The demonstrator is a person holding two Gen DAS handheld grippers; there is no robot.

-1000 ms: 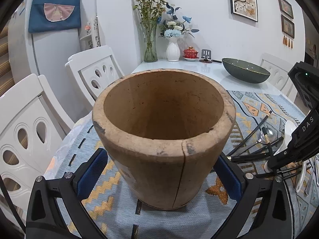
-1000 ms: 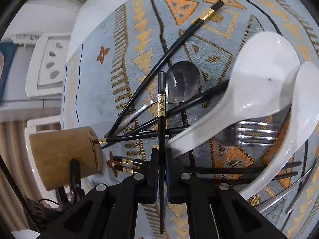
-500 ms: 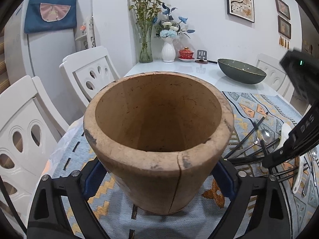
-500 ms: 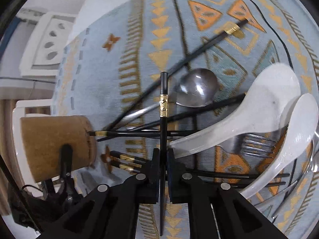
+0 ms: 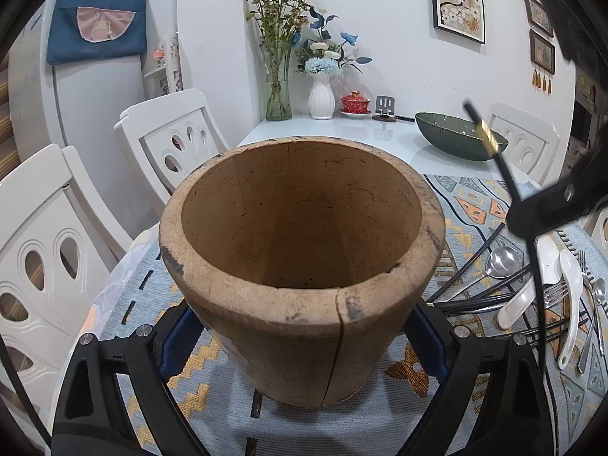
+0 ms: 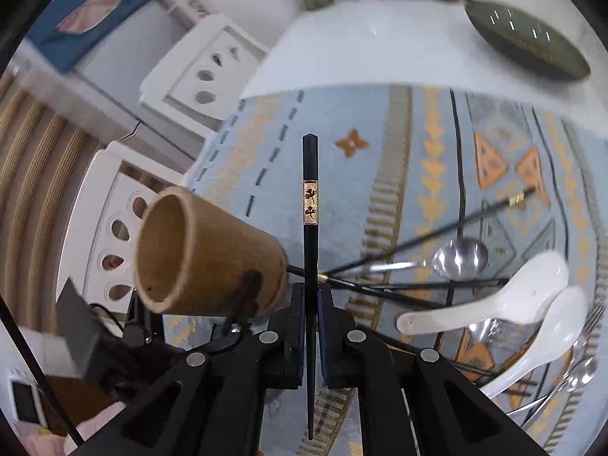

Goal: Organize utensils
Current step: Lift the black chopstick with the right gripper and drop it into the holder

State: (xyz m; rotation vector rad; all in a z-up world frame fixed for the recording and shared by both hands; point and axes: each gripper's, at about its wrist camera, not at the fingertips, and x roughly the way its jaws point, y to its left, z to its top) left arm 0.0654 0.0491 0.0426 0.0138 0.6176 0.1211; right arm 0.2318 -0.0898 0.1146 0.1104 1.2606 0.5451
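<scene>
A round wooden holder stands upright on the patterned cloth. My left gripper is shut on it, a blue pad against each side. It also shows at the left of the right wrist view, the holder with one left finger on its wall. My right gripper is shut on a black chopstick with a gold band, held in the air above the cloth, right of the holder. From the left wrist view that chopstick slants up from the right gripper.
A heap of utensils lies on the cloth at the right: white ceramic spoons, a metal spoon, forks and several black chopsticks. Behind stand a dark green bowl, flower vases and white chairs.
My left pads closed in against the holder's sides. My right gripper lifted the chopstick off the heap, rose and rolled, so the holder's mouth now shows in its view.
</scene>
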